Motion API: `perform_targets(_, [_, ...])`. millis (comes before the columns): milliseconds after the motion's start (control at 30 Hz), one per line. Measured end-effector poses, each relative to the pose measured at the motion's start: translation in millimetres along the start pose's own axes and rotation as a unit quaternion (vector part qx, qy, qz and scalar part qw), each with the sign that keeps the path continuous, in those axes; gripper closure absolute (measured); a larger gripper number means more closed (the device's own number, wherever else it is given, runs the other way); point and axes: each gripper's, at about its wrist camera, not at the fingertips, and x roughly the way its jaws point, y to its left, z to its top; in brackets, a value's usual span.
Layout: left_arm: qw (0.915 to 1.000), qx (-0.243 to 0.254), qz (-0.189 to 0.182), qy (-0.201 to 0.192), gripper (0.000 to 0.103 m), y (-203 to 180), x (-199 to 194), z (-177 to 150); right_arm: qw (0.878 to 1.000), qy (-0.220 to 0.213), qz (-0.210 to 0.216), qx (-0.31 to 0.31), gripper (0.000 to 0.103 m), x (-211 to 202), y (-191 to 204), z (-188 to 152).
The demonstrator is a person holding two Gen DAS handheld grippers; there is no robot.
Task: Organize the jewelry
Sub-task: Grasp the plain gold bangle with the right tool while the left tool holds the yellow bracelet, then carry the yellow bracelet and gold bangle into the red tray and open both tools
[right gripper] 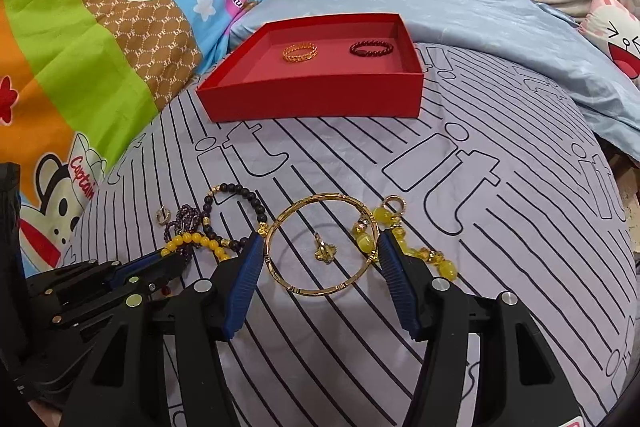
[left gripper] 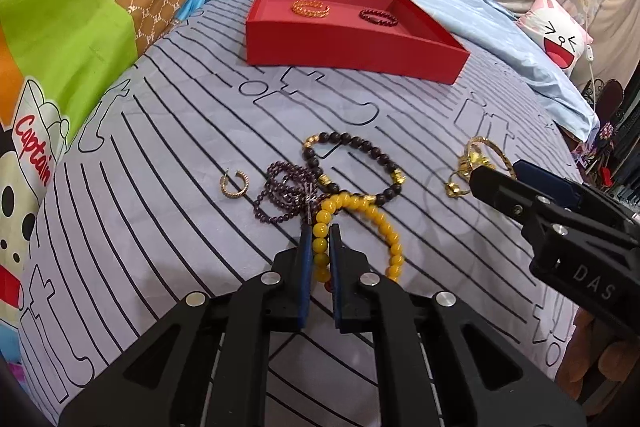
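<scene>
The yellow bracelet (left gripper: 360,223) is pinched by the left gripper (left gripper: 320,227), whose blue pads are pressed together on a short run of beads low in the centre of the left wrist view; the rest of the loop curls away to the right of the pads and lies on the striped sheet (left gripper: 168,131), its far end touching the dark bead bracelet (left gripper: 360,151) and the purple chain (left gripper: 280,191). The relation that matters is the line from this grip to the red tray (left gripper: 352,55) — the tray sits straight ahead and upward in the frame, well apart from the pile, its long side running across the view, with a gold ring (left gripper: 311,7) and a dark ring (left gripper: 378,16) already inside, toward its far wall. A carry to the tray is therefore judged to be a lift and a forward reach, and the tangle at the loop's far end is judged the likely snag. In the right wrist view the right gripper (right gripper: 320,251) is spread wide, its pads standing either side of the gold bangle (right gripper: 322,243) low in the centre; whether they touch its rim cannot be told, and the bangle is not seen to be clamped. A small gold charm (right gripper: 325,251) lies inside the bangle — a yellow bead strand (right gripper: 412,247) lies at its right edge. A small hoop (left gripper: 233,183) lies alone at the left of the pile. Of the two, the left is the one loaded and lined up on the tray.
</scene>
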Motion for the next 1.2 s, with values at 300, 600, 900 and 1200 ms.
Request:
perform_targets(300, [0.9996,0.009,-0.022,-0.013,0.096,-11,-17,5,1.0,-0.007,-0.001,0.01,0.046,-13,-9,-4])
perform_targets(600, [0.9985,0.025,-0.042,-0.023,0.096,-24,-33,18,1.0,-0.014,-0.002,0.017,0.046,-20,-16,1])
perform_targets(900, [0.9952,0.049,-0.059,-0.061,0.096,-38,-44,71,0.999,-0.038,-0.002,0.008,0.046,-20,-22,36])
perform_targets(1200, [0.9904,0.064,-0.053,-0.111,0.096,-42,-28,161,0.998,-0.064,0.005,0.003,0.046,8,-33,116])
